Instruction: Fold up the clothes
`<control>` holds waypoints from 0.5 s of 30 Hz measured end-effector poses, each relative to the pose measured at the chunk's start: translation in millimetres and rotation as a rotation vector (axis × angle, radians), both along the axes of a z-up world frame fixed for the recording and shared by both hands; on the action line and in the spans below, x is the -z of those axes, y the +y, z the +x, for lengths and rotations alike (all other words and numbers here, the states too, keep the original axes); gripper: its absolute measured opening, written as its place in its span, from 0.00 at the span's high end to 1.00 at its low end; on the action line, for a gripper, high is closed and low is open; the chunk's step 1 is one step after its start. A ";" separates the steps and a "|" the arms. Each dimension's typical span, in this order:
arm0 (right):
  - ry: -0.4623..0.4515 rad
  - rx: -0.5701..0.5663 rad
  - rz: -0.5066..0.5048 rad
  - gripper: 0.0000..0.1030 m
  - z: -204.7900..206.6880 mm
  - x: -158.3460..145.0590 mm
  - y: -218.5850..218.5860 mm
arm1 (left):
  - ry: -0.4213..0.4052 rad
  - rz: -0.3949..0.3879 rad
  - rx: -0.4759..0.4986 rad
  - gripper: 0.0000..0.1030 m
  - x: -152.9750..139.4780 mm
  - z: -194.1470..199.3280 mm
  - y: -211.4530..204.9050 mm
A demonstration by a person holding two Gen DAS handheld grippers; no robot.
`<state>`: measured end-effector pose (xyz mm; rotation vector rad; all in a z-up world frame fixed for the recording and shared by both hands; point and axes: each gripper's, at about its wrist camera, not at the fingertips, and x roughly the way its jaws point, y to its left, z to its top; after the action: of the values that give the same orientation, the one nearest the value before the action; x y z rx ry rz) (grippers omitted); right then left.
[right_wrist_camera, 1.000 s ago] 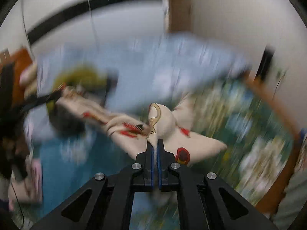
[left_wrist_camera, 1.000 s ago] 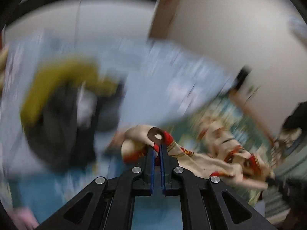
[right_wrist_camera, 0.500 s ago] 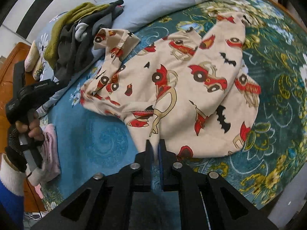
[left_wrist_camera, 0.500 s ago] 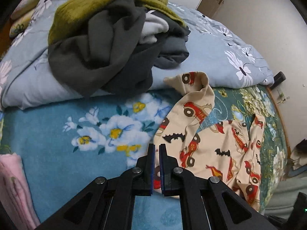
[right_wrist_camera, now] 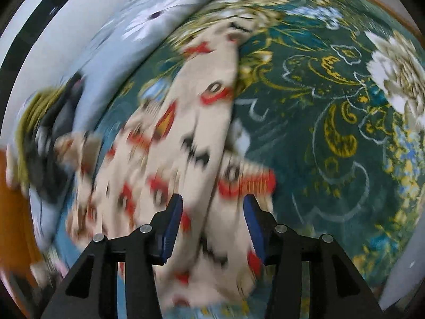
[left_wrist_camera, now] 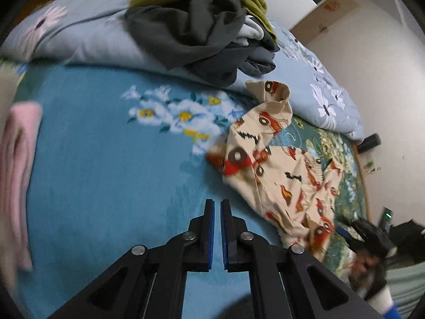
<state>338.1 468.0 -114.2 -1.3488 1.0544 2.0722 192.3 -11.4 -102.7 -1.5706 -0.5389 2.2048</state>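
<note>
A cream garment printed with red cars and black bats [left_wrist_camera: 287, 170] lies spread on the floral bed cover. In the left wrist view my left gripper [left_wrist_camera: 217, 204] hovers over bare blue cover to the garment's left, its jaws nearly closed and holding nothing. In the blurred right wrist view the garment [right_wrist_camera: 191, 138] lies under my right gripper [right_wrist_camera: 212, 202], whose jaws stand wide apart over the cloth and grip nothing. The right gripper also shows in the left wrist view [left_wrist_camera: 369, 236] at the garment's far corner.
A pile of dark grey and olive clothes [left_wrist_camera: 202, 24] sits on a folded light blue quilt [left_wrist_camera: 79, 32] at the back. A folded pink item [left_wrist_camera: 16, 175] lies at the left. The green floral cover [right_wrist_camera: 332, 122] extends to the right, with a wall [left_wrist_camera: 372, 74] beyond.
Both grippers have let go of the garment, which now lies on the bed. The left gripper moved left off the cloth; the right gripper opened wide and is moving fast over it.
</note>
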 end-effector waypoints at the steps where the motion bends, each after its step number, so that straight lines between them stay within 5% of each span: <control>1: 0.004 0.026 -0.015 0.53 -4.8 3.6 5.1 | -0.010 0.010 0.005 0.94 -0.3 5.9 -1.7; 3: -0.007 0.073 -0.039 0.60 -14.2 11.2 12.9 | -0.012 -0.006 0.022 0.94 -3.3 11.5 -2.3; 5: -0.011 0.101 -0.069 0.92 -21.0 16.2 16.4 | -0.003 -0.020 0.030 0.94 -8.2 15.2 -3.7; 6: -0.001 0.101 -0.070 0.96 -23.4 13.2 15.9 | 0.006 -0.027 0.029 0.94 -11.6 16.0 -4.9; 9: 0.080 0.063 -0.052 0.98 -28.6 -9.0 7.7 | 0.037 -0.002 0.021 0.94 -24.3 17.0 -11.6; 12: 0.207 -0.054 0.005 0.98 -36.1 -62.4 -23.0 | 0.080 0.021 0.017 0.94 -41.4 19.2 -15.9; 15: 0.390 -0.329 0.057 0.98 -42.2 -124.4 -96.9 | 0.121 0.048 0.010 0.94 -58.7 21.8 -21.5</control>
<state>295.8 371.1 10.2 -1.1794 0.9604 2.6679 214.0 -32.8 -44.0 -1.4025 -0.5428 2.2446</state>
